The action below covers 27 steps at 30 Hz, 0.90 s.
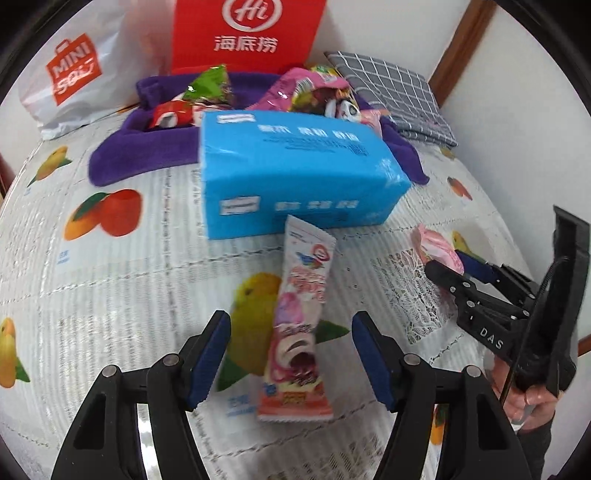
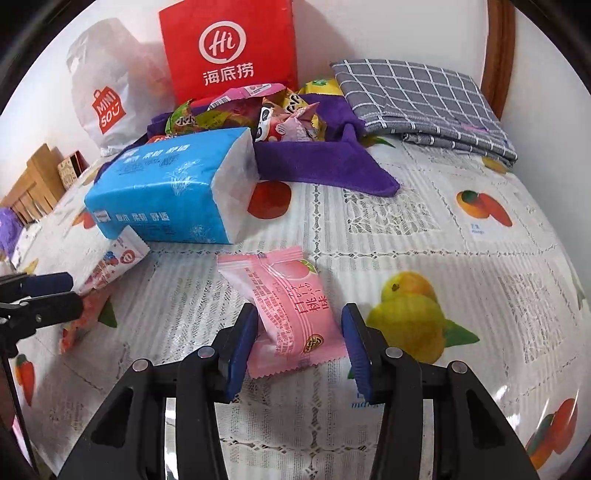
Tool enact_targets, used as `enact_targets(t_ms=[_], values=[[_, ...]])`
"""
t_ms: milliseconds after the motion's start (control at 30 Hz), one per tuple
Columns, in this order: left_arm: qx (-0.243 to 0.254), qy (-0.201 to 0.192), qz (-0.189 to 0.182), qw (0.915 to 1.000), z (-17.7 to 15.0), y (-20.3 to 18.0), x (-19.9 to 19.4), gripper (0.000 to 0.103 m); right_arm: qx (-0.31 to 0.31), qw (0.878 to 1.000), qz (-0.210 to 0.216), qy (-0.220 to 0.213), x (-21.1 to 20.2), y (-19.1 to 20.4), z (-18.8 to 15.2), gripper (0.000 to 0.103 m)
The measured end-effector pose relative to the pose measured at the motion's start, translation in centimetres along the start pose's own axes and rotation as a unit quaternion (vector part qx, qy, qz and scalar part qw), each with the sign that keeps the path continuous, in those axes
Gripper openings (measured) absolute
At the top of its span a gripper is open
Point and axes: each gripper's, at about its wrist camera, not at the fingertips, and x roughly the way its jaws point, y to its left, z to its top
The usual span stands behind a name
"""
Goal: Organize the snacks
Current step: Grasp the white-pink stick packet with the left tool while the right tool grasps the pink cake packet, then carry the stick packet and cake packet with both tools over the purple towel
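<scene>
my left tongs (image 1: 291, 350): jaws spread wide on either side of the long cake wrapper, pads not touching it as far as I can see.
my right tongs (image 2: 299, 343): pinched in narrow on the pink peach packet; the left pad sits against it, and on the right side I honestly can't tell if there's contact.
long cake wrapper (image 1: 299, 328): lying flat on the cloth between my left jaws, running straight away from me. White at the far end, pink with a rolled-cake picture, orange strip at the near end. Far tip just about reaches the tissue pack.
pink peach packet (image 2: 291, 314): pillow-shaped, zigzag crimped ends, peach drawing and red lettering, tilted up a bit in my right jaws.
blue tissue pack (image 1: 295, 170): big soft brick right beyond both tongs, sitting squarely between them and the snack pile.
snack pile (image 2: 266, 110): bunch of colourful wrappers behind the tissue pack, heaped on a purple towel (image 2: 325, 166).
further back: red paper bag (image 1: 247, 33) and white shopping bag (image 1: 77, 74) against the wall, grey checked cloth (image 2: 421, 96) off to the right.
fruit-print tablecloth (image 2: 424, 229): under everything, lacy white.
</scene>
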Motion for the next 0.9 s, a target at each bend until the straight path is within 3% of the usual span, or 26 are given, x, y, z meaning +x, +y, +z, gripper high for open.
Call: enact_targets(t_ms=[167, 267, 300, 367, 633, 900], values=[[0.014, -0.014, 0.021, 0.9996, 0.0, -1.1, 0.8, 0.065, 0.004, 1.000, 0.007, -0.001, 0.0, -0.3, 0.0, 0.048], [0.031, -0.025, 0.050, 0.9980, 0.0, -1.7, 1.0, 0.039, 0.001, 1.000, 0.003, -0.001, 0.1, -0.2, 0.0, 0.048], [0.038, -0.026, 0.052, 0.9976, 0.0, -1.8, 1.0, 0.025, 0.002, 1.000, 0.005, -0.001, 0.1, -0.2, 0.0, 0.048], [0.045, -0.027, 0.038, 0.9979, -0.1, -1.8, 0.8, 0.019, 0.007, 1.000, 0.010, -0.002, 0.0, -0.5, 0.0, 0.047], [0.025, -0.034, 0.062, 0.9972, -0.7, 1.0, -0.7, 0.019, 0.003, 1.000, 0.004, -0.002, 0.0, -0.2, 0.0, 0.047], [-0.027, -0.051, 0.045, 0.9973, -1.1, 3.9, -0.9, 0.021, -0.001, 1.000, 0.001, -0.002, 0.0, -0.1, 0.0, 0.047]])
